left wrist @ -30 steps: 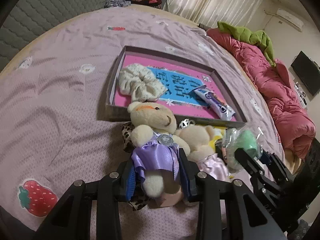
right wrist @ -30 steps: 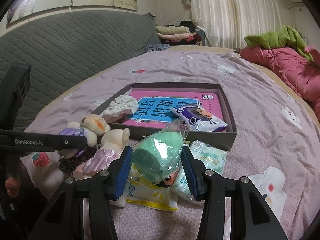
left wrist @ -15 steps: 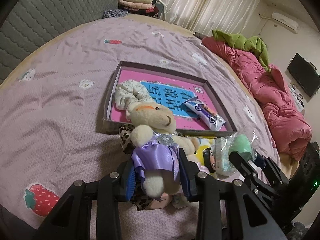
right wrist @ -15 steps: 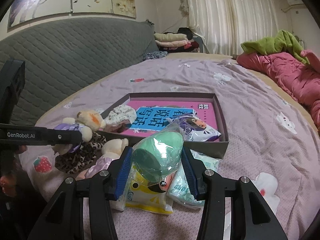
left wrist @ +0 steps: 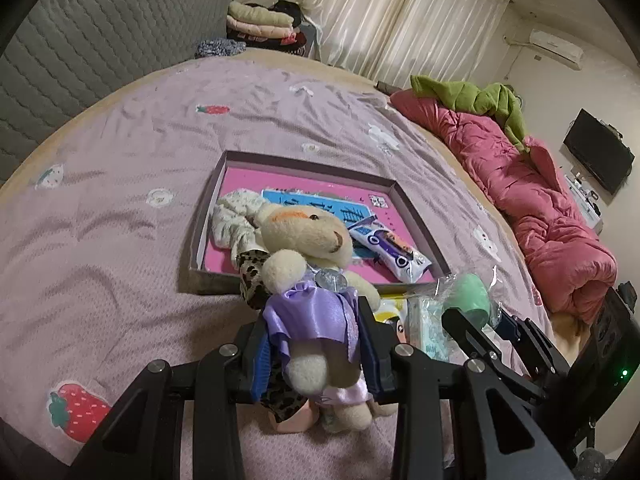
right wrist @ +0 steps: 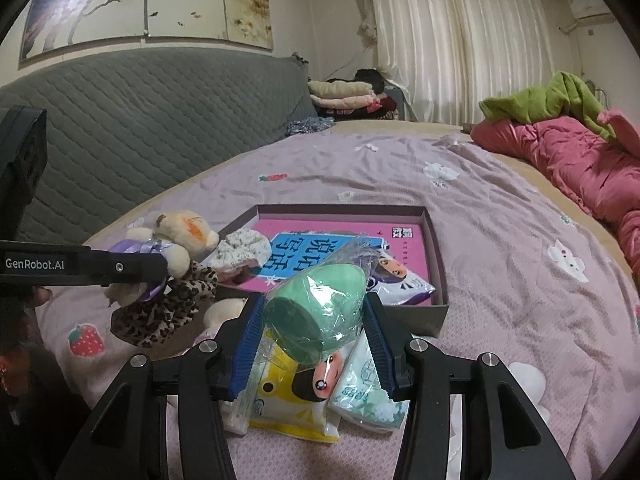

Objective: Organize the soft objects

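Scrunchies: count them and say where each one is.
2. A cream scrunchie lies in the box, at its left end. A leopard-print scrunchie hangs under the teddy bear held in the left gripper. Others may be hidden.

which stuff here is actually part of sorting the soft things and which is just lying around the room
Part of the job:
- teddy bear, clamped in the left gripper
- bagged green sponge, clamped in the right gripper
- leopard scrunchie
- white scrunchie in the box
- tissue packs

Just lying about:
- pink quilt
- green blanket
- folded clothes
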